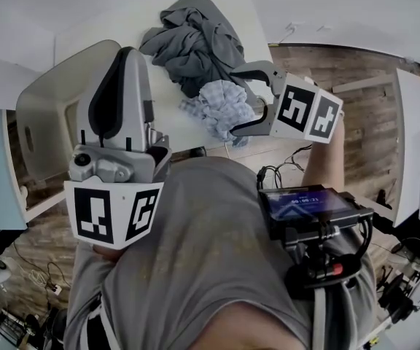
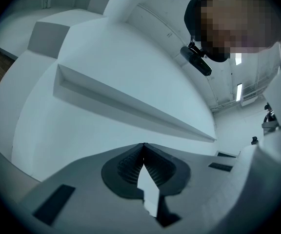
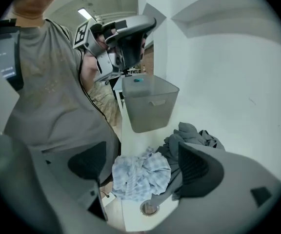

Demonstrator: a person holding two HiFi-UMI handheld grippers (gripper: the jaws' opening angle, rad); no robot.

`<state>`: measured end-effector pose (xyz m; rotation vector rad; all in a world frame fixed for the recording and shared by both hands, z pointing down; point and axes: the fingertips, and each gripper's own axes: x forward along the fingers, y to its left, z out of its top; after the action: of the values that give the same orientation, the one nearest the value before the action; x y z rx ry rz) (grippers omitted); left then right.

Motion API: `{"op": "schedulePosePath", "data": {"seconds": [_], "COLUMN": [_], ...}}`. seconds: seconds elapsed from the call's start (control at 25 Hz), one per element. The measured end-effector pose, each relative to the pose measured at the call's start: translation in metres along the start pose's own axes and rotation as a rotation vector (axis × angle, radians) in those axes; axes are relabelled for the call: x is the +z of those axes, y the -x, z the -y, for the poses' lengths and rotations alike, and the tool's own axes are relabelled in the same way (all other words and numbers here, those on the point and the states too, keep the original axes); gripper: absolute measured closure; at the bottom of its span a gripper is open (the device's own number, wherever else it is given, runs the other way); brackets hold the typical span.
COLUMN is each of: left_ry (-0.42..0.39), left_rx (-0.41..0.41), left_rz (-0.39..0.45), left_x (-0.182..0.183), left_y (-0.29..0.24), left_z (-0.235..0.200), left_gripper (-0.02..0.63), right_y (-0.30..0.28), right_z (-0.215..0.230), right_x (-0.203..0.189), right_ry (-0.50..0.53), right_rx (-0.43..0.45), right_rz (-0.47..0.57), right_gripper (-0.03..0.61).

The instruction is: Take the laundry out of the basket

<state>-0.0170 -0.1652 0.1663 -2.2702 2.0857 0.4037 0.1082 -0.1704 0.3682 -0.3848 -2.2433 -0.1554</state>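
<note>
On the white table (image 1: 172,119) lies a heap of grey garments (image 1: 192,42), and a blue-white checked cloth (image 1: 221,108) rests at its near edge. My right gripper (image 1: 233,102) is open wide just above the checked cloth (image 3: 140,174), whose folds lie loose on the table between the pads without touching them. The grey garments (image 3: 191,138) sit behind its right finger. The pale basket (image 1: 46,115) stands at the table's left; the right gripper view shows this basket (image 3: 150,104) upright further along. My left gripper (image 1: 126,53) points upward in front of the basket, shut, its tips (image 2: 143,146) meeting on nothing.
A round cable hole (image 3: 149,208) sits in the table near the checked cloth. Wooden floor (image 1: 363,100) with cables runs to the right, beside another white desk (image 1: 414,122). A screen device (image 1: 305,206) is strapped to the person's chest.
</note>
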Motion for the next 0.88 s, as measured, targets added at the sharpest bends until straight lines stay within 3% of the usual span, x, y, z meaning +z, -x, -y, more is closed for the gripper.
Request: {"op": "schedulePosePath", "data": {"seconds": [0.16,0.32,0.44,0.48,0.52,0.56,0.6,0.68,0.88], "left_ry": [0.000,-0.005,-0.009,-0.010,-0.011,-0.012,-0.014,-0.017,-0.036], "left_rx": [0.001,0.011,0.026,0.032,0.038,0.044,0.051,0.063,0.098], "left_rz": [0.028,0.031,0.029,0.027,0.024,0.021,0.016,0.001,-0.026], "left_x": [0.001,-0.001,-0.004,-0.003,-0.002,-0.001,-0.001,-0.003,-0.008], "left_y": [0.000,0.001,0.003,0.004,0.006,0.007,0.009,0.011,0.018], "left_z": [-0.003,-0.009,-0.013,-0.013,-0.012,-0.012,-0.013,-0.015,-0.025], "left_gripper": [0.604,0.604,0.604,0.604,0.604,0.604,0.604,0.604,0.604], "right_y": [0.007,0.013,0.021,0.027,0.034,0.042,0.049,0.057,0.056], "right_z": [0.014,0.039,0.061,0.068,0.073,0.078,0.080,0.085,0.093], "right_x": [0.017,0.040,0.056,0.062,0.068,0.074,0.080,0.089,0.105], "right_ry": [0.018,-0.042,-0.113,-0.142,-0.171,-0.198,-0.220,-0.246,-0.229], "right_rx": [-0.029,-0.109,-0.226,-0.277,-0.327,-0.371,-0.408,-0.475,-0.636], "right_rz": [0.072,0.261,0.400,0.448,0.499,0.553,0.605,0.677,0.717], "right_gripper": [0.121,0.121,0.132,0.167,0.269,0.411,0.488,0.537,0.564]}}
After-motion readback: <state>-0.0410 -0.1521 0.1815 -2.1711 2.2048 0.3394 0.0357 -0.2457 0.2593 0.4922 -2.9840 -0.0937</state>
